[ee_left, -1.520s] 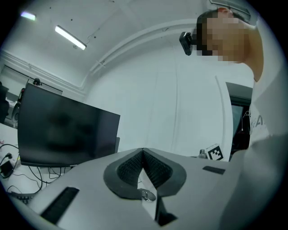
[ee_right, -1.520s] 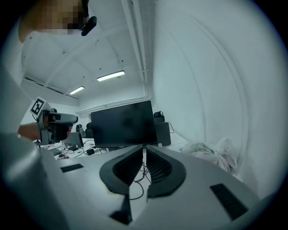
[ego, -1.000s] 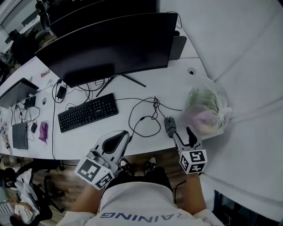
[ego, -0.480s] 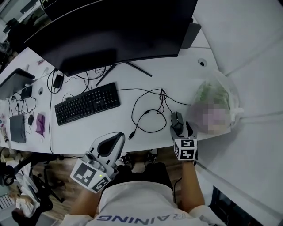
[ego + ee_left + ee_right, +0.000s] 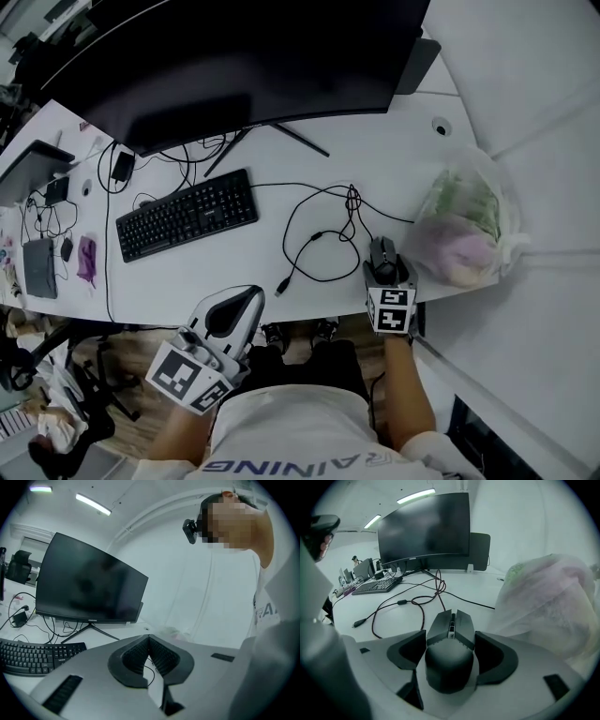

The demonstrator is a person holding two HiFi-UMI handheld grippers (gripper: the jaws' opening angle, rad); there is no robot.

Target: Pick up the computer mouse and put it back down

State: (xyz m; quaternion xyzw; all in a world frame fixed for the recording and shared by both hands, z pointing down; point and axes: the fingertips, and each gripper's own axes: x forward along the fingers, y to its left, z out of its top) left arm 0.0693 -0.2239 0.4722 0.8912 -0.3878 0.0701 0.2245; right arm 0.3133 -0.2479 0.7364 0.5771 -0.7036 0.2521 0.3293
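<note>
At the near right corner of the desk (image 5: 398,155), the computer mouse (image 5: 449,660) sits flat on the white top. Its nose points toward the monitor (image 5: 234,66) and its scroll wheel faces up.

My right gripper (image 5: 387,269) is angled down over the mouse from the desk's near edge. Its jaws have just been opening and now stand spread wide, one dark pad on each flank. The mouse body fills the space between them. The pads sit just beside its sides, and I see no squeeze on it. The marker cube (image 5: 391,309) rides behind the jaws, off the desk edge.

- The mouse cable (image 5: 314,246) leaves the nose, knots once, and lies in loose loops to the left on bare desk. A plug end lies near the front edge.
- A plastic bag (image 5: 464,230) with greenish and pinkish contents bulks just to the right of the mouse, near the right jaw.
- The keyboard (image 5: 186,216) is well off to the left, below the monitor's stand.

My left gripper (image 5: 251,294) hangs off the near edge of the desk, well apart from the mouse. Its ribbed pads are pressed together at the tips with nothing between them.
</note>
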